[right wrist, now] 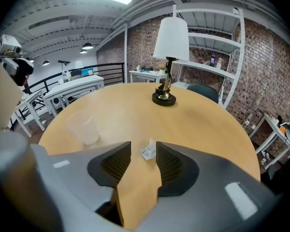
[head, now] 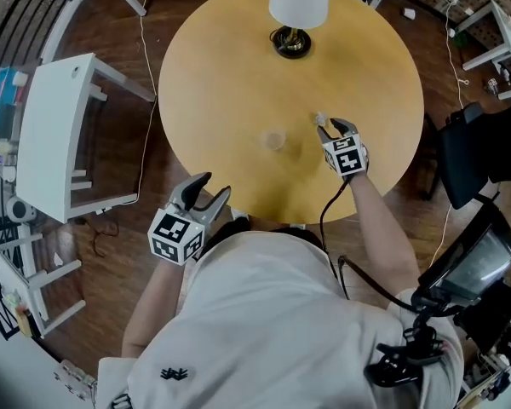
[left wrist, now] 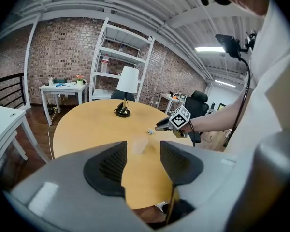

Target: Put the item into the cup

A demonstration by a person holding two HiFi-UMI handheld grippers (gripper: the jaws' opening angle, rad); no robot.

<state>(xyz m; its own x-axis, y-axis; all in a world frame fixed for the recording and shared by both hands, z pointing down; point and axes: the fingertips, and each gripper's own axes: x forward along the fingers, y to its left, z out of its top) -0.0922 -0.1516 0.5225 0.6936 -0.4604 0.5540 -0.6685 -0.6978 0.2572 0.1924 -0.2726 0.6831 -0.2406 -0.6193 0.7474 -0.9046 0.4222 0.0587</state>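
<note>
Round table (head: 221, 83) — your R gripper (head: 332, 126) gapes, item (right wrist: 148, 151) btwn its tips; cup (right wrist: 83, 127) left; L gripper (head: 215, 186) released, empty.

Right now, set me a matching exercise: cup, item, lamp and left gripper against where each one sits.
1 cup
2 item
3 lamp
4 left gripper

A far side of the table
B at the table's near edge, jaws apart, nothing between
C at the open jaw tips of the right gripper
D upright, mid-table

Pairs: 1-D, 2-C, 3-A, 4-B
</note>
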